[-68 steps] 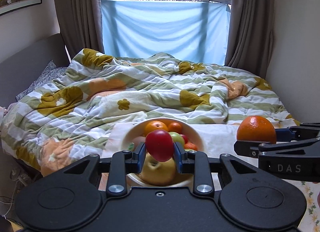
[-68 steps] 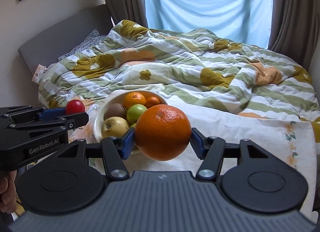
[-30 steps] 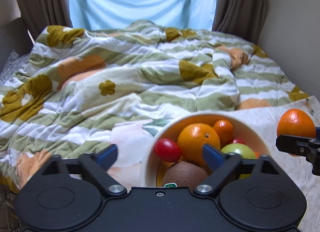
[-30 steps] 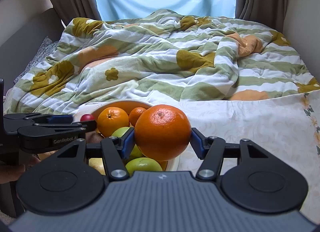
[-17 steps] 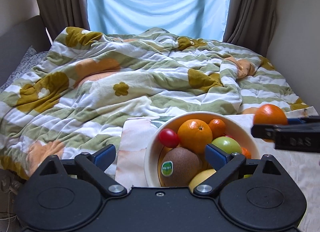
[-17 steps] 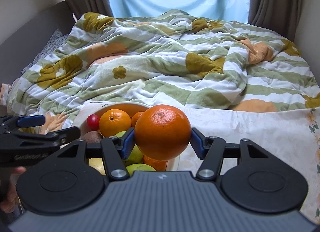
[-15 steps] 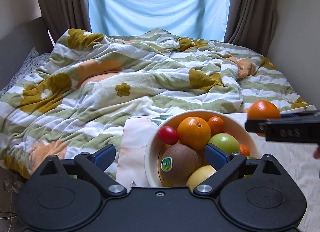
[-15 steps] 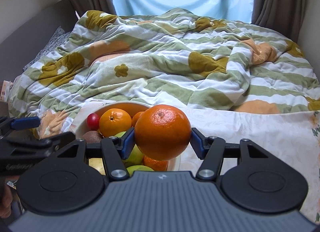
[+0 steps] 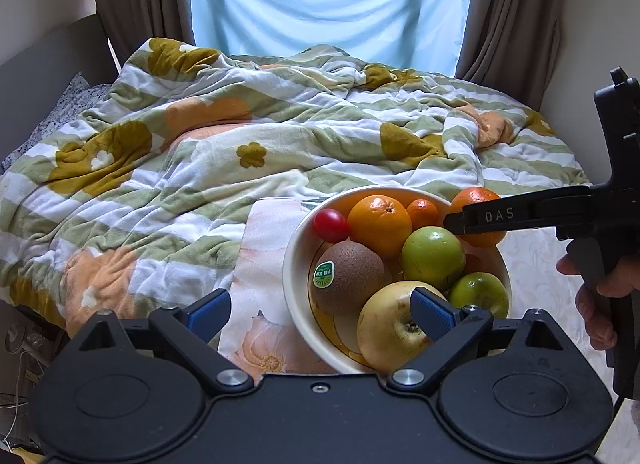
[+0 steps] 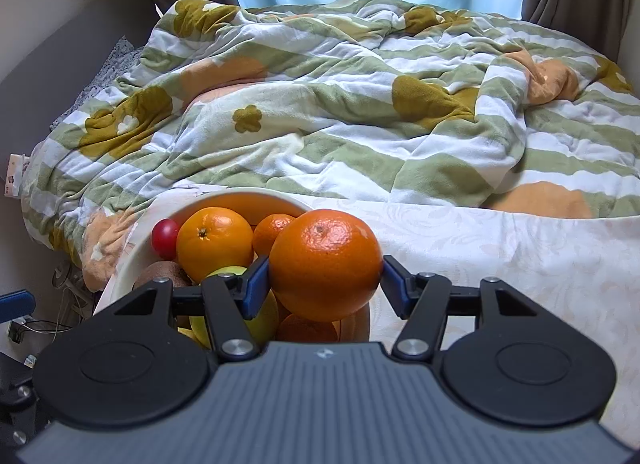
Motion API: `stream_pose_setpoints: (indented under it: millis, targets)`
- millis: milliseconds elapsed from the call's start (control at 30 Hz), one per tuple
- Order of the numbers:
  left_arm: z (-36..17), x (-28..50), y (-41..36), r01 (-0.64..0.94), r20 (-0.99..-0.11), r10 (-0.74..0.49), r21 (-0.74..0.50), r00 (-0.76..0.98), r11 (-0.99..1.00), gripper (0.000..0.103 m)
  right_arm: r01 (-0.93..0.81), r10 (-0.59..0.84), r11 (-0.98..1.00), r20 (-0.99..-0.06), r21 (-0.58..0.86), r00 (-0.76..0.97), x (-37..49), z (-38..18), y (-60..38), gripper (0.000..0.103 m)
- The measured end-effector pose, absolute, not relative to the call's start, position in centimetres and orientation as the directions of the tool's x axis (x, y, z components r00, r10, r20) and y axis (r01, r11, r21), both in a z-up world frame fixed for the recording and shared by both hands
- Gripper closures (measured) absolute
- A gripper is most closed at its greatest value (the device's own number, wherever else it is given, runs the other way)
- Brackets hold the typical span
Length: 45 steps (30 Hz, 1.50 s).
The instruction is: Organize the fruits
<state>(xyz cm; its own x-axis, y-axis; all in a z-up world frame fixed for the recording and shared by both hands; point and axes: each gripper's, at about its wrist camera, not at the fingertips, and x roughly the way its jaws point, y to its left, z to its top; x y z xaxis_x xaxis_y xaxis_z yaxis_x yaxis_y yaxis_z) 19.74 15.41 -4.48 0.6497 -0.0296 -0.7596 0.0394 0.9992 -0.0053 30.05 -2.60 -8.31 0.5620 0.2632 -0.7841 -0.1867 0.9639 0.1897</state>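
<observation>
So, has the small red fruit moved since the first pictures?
Yes. The red fruit was then between the left gripper's pads above the bowl; now it lies inside the bowl by its left rim, and that gripper is open.

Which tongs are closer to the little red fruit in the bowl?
Left. The left tongs stand open just in front of the bowl, on the red fruit's side. The right tongs, gripping a big orange, hang over the bowl's opposite side.

Left gripper [image 9: 320, 314] jaws wide apart, empty; right gripper [image 10: 325, 278] clamping orange [image 10: 325, 264], angled downward.
</observation>
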Motion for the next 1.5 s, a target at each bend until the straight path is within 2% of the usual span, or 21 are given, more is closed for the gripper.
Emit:
stream_pose_setpoints:
  millis: [67,200,533,1067,1300,1500]
  targets:
    - [-4.6,19.6,15.5,0.049,-0.759,-0.035,-0.004,0.65,0.999,0.005,-0.175,0.253,0.967,-0.781,0.185,0.571,30.0,-8.4,-2.5,0.025]
    - [-4.6,19.3,15.7,0.083,-0.757,-0.053,0.001,0.652,0.997,0.005,-0.14,0.213,0.977,-0.769,0.16,0.603,29.5,-8.1,-2.5,0.0]
    - [-2.5,17.9,15.9,0.147,-0.73,-0.096,0.006,0.677,0.989,0.005,-0.049,0.144,0.988,-0.735,0.149,0.663,26.1,-4.7,-3.4,0.0]
    - [4.0,8.9,10.8,0.085,-0.633,-0.023,0.068,0.773,0.994,0.003,-0.078,0.083,0.996,-0.654,0.036,0.752,13.2,4.0,-10.8,0.0]
    - [3.9,5.3,8.0,0.071,-0.634,-0.009,0.073,0.773,0.995,0.001,-0.032,0.023,0.999,-0.646,-0.002,0.763,7.2,4.5,-14.2,0.0]
    - [3.6,3.5,5.8,0.093,-0.639,-0.031,0.063,0.768,0.994,0.001,0.015,-0.009,1.0,-0.68,0.002,0.733,4.3,3.5,-17.0,0.0]
